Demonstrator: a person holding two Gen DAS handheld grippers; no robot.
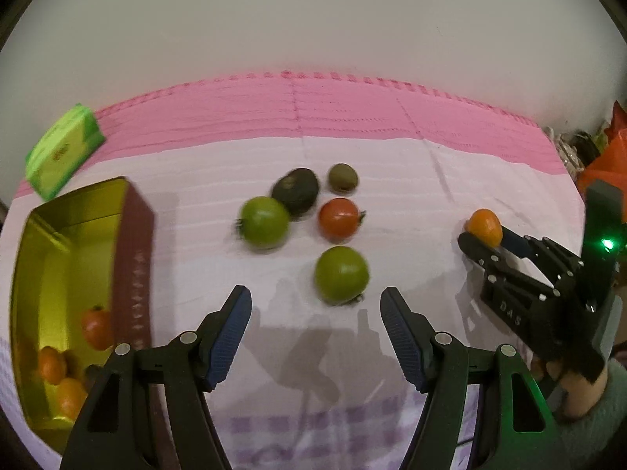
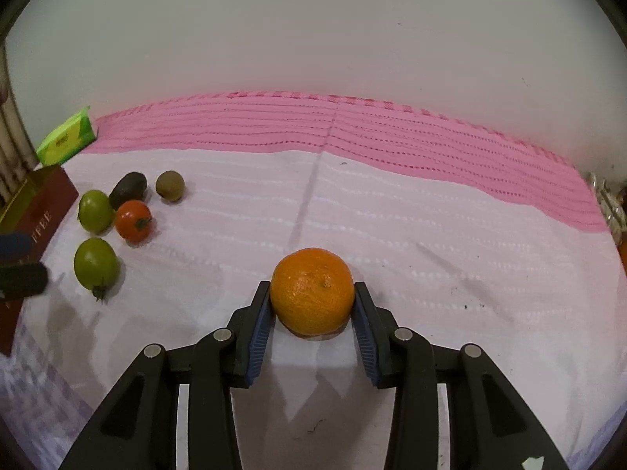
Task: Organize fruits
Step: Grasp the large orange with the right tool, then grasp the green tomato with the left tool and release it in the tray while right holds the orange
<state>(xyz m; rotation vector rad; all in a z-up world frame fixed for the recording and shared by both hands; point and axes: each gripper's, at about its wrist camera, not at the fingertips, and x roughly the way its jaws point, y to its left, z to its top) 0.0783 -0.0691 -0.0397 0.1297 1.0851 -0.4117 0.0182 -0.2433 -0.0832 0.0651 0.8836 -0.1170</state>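
1. Right gripper [image 2: 312, 305]: its blue pads bracket a mandarin [image 2: 312, 291] on either side; the fruit rests on the cloth-covered counter [image 2: 431, 235], and the pads appear to touch its skin, so a grasp is judged formed or nearly so, with no lift evident.
2. Left gripper [image 1: 316, 313]: jaws spread wide and holding nothing, hovering just short of the nearest green tomato [image 1: 341, 274].
3. Tin box [image 1: 62, 274]: stands open at the left of the counter; inside lie several small orange fruits [image 1: 53, 364] and one reddish one [image 1: 96, 327]. These are judged already sorted.
4. Remaining cluster at mid-counter: a second green tomato [image 1: 264, 222], a red tomato [image 1: 339, 219], an avocado [image 1: 294, 192] and a kiwi [image 1: 343, 177], all outside the box. With the mandarin, six pieces are left; the task seems roughly halfway.
5. Legible text: "FFEE" on the box's dark red side, probably part of "COFFEE"; "DAS" on the right gripper body. The green packet [image 1: 62, 150] bears a logo too small to read.
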